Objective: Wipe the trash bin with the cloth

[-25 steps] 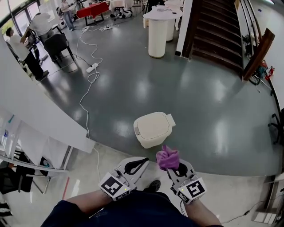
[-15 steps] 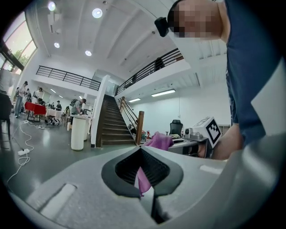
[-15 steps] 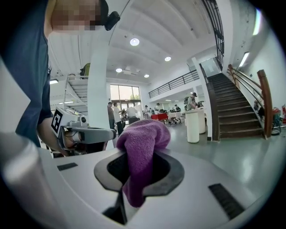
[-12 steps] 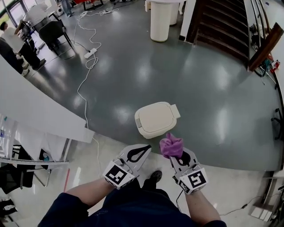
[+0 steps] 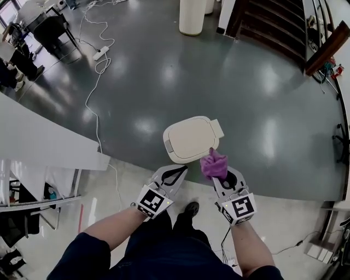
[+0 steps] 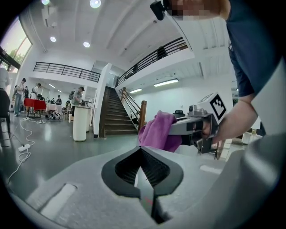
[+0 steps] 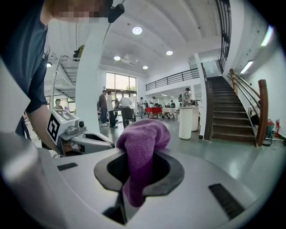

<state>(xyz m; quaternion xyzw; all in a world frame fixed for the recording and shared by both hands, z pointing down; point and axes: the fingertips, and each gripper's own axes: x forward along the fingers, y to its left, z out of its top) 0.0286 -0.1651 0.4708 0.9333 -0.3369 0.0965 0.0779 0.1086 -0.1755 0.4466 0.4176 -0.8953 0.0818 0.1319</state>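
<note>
A cream trash bin (image 5: 191, 139) with a closed lid stands on the grey floor just ahead of me in the head view. My right gripper (image 5: 218, 172) is shut on a bunched purple cloth (image 5: 214, 164) held at the bin's near right corner; the cloth (image 7: 142, 152) fills the jaws in the right gripper view. My left gripper (image 5: 174, 174) hovers just short of the bin's near edge, shut with nothing in it (image 6: 142, 172). The cloth (image 6: 157, 132) and right gripper also show in the left gripper view.
A white counter edge (image 5: 49, 142) runs along the left. A white cable (image 5: 93, 104) trails across the floor. A white cylindrical column (image 5: 192, 16) and a dark staircase (image 5: 273, 22) stand at the far side. People and chairs (image 5: 33, 38) are at far left.
I have stepped closer to the bin. Both grippers moved forward, and the cloth now sits at the bin's near right corner instead of short of it.
</note>
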